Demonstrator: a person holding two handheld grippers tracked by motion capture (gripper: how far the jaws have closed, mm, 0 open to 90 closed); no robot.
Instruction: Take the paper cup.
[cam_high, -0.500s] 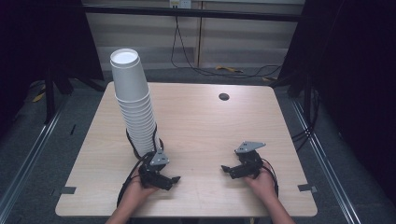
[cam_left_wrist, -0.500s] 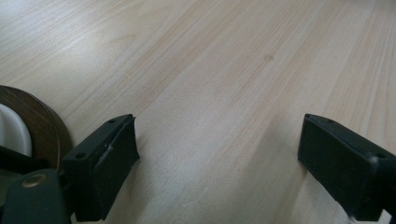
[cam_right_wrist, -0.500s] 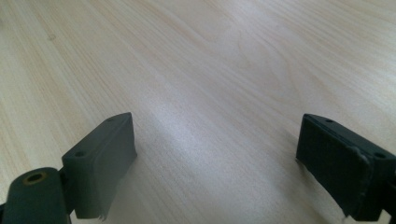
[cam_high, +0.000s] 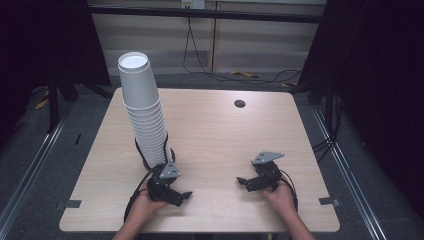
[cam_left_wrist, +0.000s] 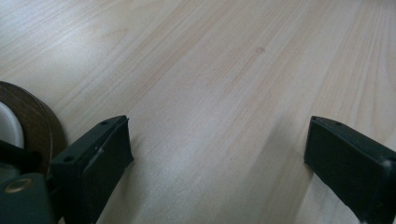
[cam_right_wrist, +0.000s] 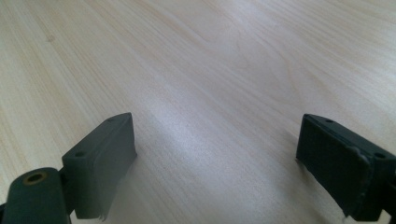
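A tall leaning stack of upturned white paper cups (cam_high: 145, 115) stands on the left half of the wooden table (cam_high: 220, 135). My left gripper (cam_high: 182, 197) rests low on the table just in front of the stack's base, pointing right, with its jaws open over bare wood (cam_left_wrist: 217, 135). My right gripper (cam_high: 243, 183) lies near the front right, pointing left toward the other one; its jaws are open with nothing between them (cam_right_wrist: 215, 135). A hand holds each gripper from the front edge.
A dark round hole (cam_high: 239, 104) sits in the tabletop at the back. A brown curved rim (cam_left_wrist: 39, 123) shows beside my left gripper's left jaw. Black cable (cam_high: 145, 155) loops around the stack's base. Dark floor and rails surround the table.
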